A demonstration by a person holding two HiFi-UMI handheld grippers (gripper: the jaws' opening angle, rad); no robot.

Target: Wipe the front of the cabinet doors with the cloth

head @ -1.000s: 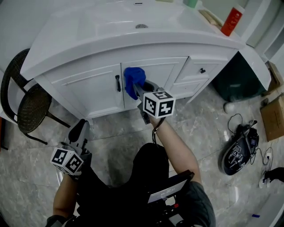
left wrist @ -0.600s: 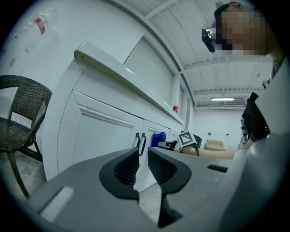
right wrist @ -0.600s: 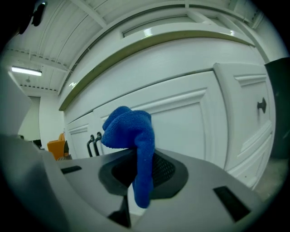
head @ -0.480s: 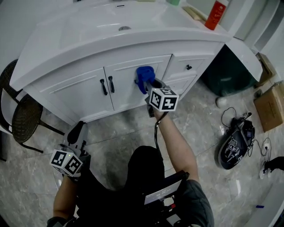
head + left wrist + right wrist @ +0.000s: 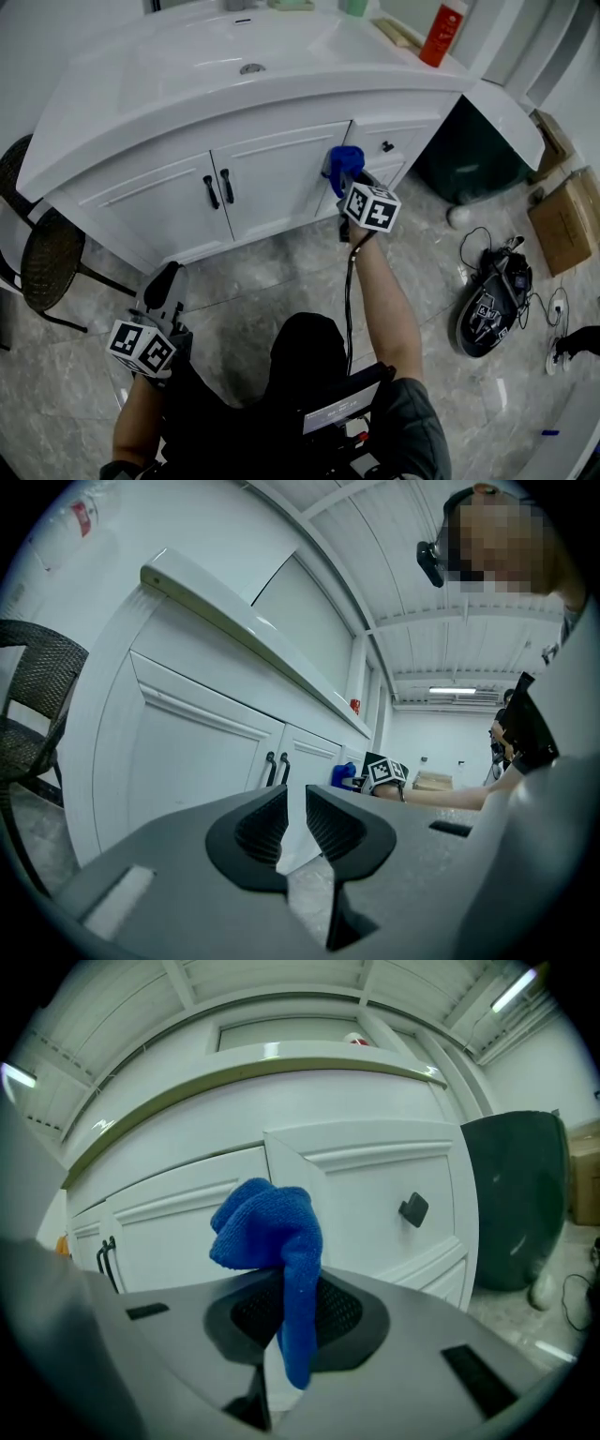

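The right gripper (image 5: pixel 286 1312) is clamping its jaws on the blue cloth (image 5: pixel 272 1232), which is bunching above them and dangling a strip between them. It's holding the cloth up at the right edge of the right cabinet door (image 5: pixel 277 173), just beside the drawer with the dark knob (image 5: pixel 413 1209). The left gripper (image 5: pixel 292 822) is hanging low over the floor, well apart from the cabinet, jaws standing slightly apart with nothing between them.

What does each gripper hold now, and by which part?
The right gripper pinches the blue cloth by its hanging lower fold; the bunched end sticks out above. The left gripper, jaws slightly apart, holds nothing.
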